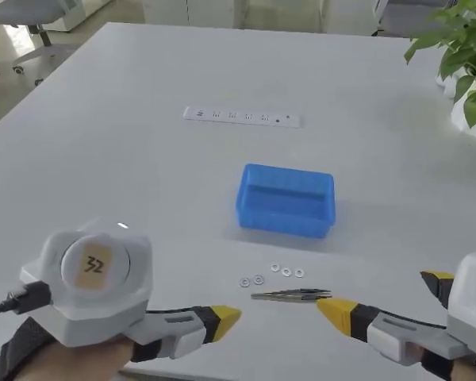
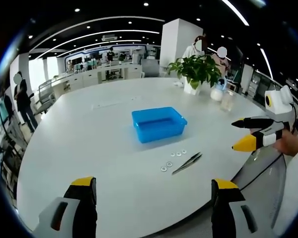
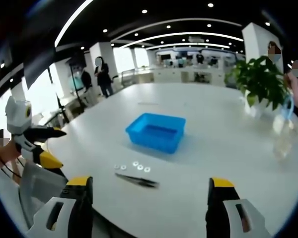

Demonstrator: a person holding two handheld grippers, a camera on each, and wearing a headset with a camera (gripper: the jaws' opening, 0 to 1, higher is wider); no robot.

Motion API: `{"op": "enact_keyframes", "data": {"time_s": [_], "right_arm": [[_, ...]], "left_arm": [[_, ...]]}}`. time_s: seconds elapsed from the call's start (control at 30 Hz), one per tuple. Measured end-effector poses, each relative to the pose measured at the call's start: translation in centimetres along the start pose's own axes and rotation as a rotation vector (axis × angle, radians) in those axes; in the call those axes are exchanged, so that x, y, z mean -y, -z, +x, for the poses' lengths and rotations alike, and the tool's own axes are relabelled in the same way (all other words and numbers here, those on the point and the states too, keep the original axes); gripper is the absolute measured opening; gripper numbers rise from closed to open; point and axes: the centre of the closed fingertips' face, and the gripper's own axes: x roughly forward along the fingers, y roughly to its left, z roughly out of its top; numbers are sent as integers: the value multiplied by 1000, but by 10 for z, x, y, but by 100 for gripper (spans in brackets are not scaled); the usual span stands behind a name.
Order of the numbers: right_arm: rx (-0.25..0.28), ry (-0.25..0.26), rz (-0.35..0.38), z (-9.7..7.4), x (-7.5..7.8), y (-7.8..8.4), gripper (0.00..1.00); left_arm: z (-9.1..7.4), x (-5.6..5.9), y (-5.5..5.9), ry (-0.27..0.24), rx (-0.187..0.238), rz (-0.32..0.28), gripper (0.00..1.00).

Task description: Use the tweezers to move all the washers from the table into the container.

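5 washers [image 1: 286, 271] beside tweezers [image 1: 292, 295], blue container [image 1: 284, 221] behind, left tongs [image 2: 154, 182] and right tongs [image 3: 150, 181] spread apart, empty

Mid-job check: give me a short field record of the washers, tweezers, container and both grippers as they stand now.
to move: five washers, loose on the table
tool: tweezers lying flat beside the washers, on the person's side, not held
target: blue container beyond the washers, no washers visible inside
left: left gripper open, holding nothing
right: right gripper open, holding nothing
other: power strip beyond the container
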Motion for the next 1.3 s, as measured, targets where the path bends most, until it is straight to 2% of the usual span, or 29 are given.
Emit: {"op": "enact_keyframes", "data": {"time_s": [0.37, 0.5, 0.57, 0.73, 0.8, 0.9, 1.0, 1.1, 1.13, 1.17, 1.3], "right_arm": [[-13, -9, -15, 8, 0, 1, 94], [-23, -9, -16, 10, 1, 4, 92], [-24, -7, -14, 11, 2, 5, 92], [-34, -6, -2, 14, 7, 9, 88], [-37, -5, 8, 15, 9, 11, 87], [-45, -6, 13, 18, 10, 14, 86], [-60, -10, 10, 21, 9, 17, 85], [-72, -13, 13, 25, 8, 19, 85], [-75, -16, 18, 26, 8, 19, 85], [-77, -18, 21, 27, 8, 20, 84], [-97, -21, 25, 32, 9, 23, 84]], "left_arm": [[7, 1, 1, 10, -10, 12, 96], [11, 6, -2, 22, -3, 31, 91], [14, 8, -4, 35, 2, 51, 86], [27, 18, -10, 80, 24, 129, 62], [34, 23, -9, 107, 6, 164, 51], [46, 26, -5, 133, -22, 186, 42], [58, 34, -1, 194, -50, 204, 26], [68, 38, 3, 222, -76, 240, 21], [73, 42, 8, 254, -102, 252, 21], [77, 42, 9, 258, -110, 241, 18], [90, 46, 9, 280, -110, 251, 9]]}}
